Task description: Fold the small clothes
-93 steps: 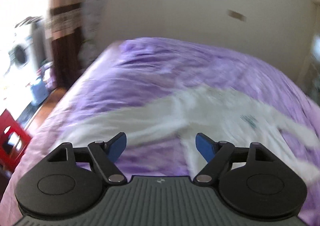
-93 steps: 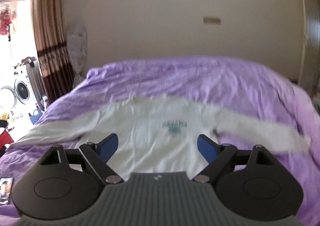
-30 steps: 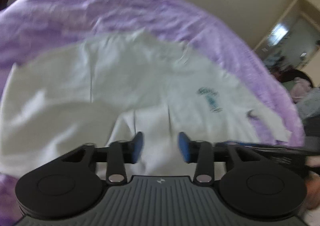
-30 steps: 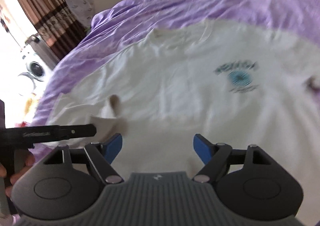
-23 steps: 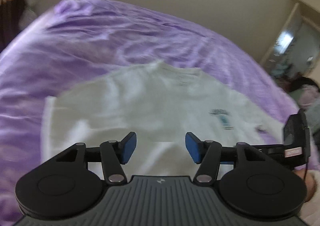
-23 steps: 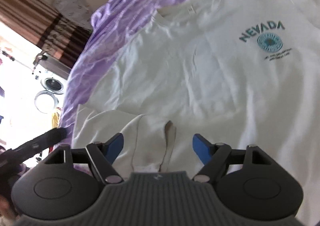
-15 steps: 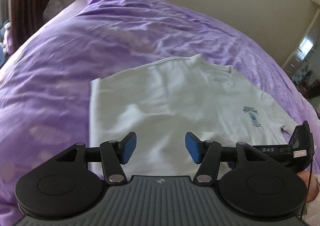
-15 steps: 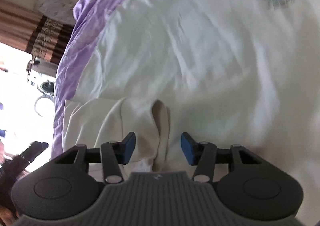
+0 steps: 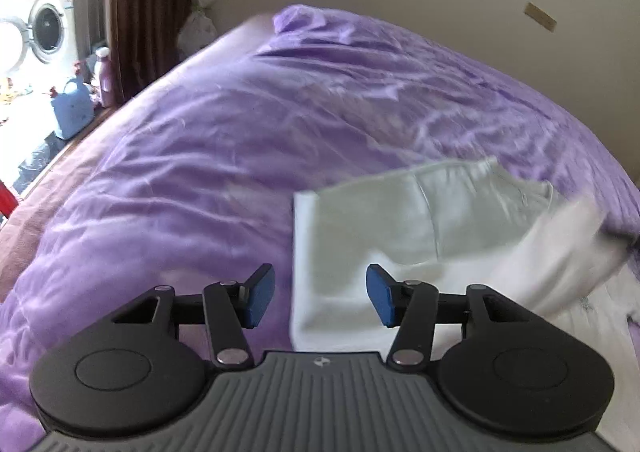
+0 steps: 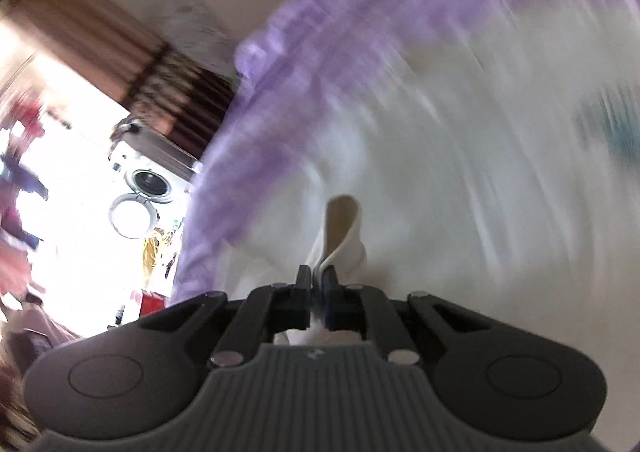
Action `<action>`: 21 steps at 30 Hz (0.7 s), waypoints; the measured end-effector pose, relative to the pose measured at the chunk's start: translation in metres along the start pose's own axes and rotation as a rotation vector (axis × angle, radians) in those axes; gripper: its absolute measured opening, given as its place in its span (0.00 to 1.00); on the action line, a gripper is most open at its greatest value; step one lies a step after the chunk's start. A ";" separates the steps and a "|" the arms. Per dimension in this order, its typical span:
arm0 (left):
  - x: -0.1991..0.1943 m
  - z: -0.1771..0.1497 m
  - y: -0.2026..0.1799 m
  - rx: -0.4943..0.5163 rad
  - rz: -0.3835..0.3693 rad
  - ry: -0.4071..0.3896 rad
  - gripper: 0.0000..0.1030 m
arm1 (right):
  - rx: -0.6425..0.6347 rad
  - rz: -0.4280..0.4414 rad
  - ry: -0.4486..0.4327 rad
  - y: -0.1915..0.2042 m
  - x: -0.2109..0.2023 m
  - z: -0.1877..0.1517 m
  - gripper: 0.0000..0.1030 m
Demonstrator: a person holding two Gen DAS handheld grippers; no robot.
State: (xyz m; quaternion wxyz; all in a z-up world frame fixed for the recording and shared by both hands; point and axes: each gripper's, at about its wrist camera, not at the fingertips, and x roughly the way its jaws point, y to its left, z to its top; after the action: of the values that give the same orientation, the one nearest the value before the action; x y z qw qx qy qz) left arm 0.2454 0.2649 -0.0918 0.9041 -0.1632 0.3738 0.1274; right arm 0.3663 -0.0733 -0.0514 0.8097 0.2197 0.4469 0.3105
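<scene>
Purple quilted bedspread fills both wrist views, with a washing machine, a blue detergent jug and a brown curtain beyond the bed's far left edge. On this cover lies the white long-sleeved sweatshirt, partly folded: its left edge forms a straight crease, and a loose layer is lifted at the right of the left wrist view, blurred. Right gripper: jaws have just been closing and now stand clenched on the sleeve cuff, whose ribbed end curls up above the pads; the rest of this view is smeared, though the teal chest print can be made out. Left gripper: jaws part-open with nothing pressed between them, hovering over the folded left edge. Handling, as judged: the garment is light, limp and non-fragile, so it will sag and trail from any single pinch; cuffs, hems and seams, being doubled cloth, offer the firmest hold, and the smooth bedspread probably lets layers slide.
</scene>
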 end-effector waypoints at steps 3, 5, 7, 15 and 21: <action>0.002 0.008 -0.005 -0.019 -0.021 -0.010 0.58 | -0.158 0.024 -0.114 0.052 -0.033 0.054 0.00; 0.008 0.014 -0.016 -0.005 -0.030 -0.010 0.53 | -0.244 0.006 -0.190 0.074 -0.059 0.086 0.00; 0.016 0.020 -0.029 0.013 -0.053 0.001 0.50 | -0.273 -0.014 -0.254 0.080 -0.086 0.118 0.00; 0.078 0.016 -0.073 0.046 -0.117 0.123 0.38 | -0.140 -0.217 -0.243 -0.056 -0.109 0.144 0.00; 0.111 -0.001 -0.080 0.036 -0.103 0.182 0.37 | 0.070 -0.317 -0.120 -0.195 -0.060 0.097 0.00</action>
State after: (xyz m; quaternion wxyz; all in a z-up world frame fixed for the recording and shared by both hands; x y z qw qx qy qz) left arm 0.3489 0.2032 -0.1562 0.8745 -0.1769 0.4478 0.0586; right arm 0.4849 -0.2611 -0.0908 0.8656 0.1924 0.4373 0.1497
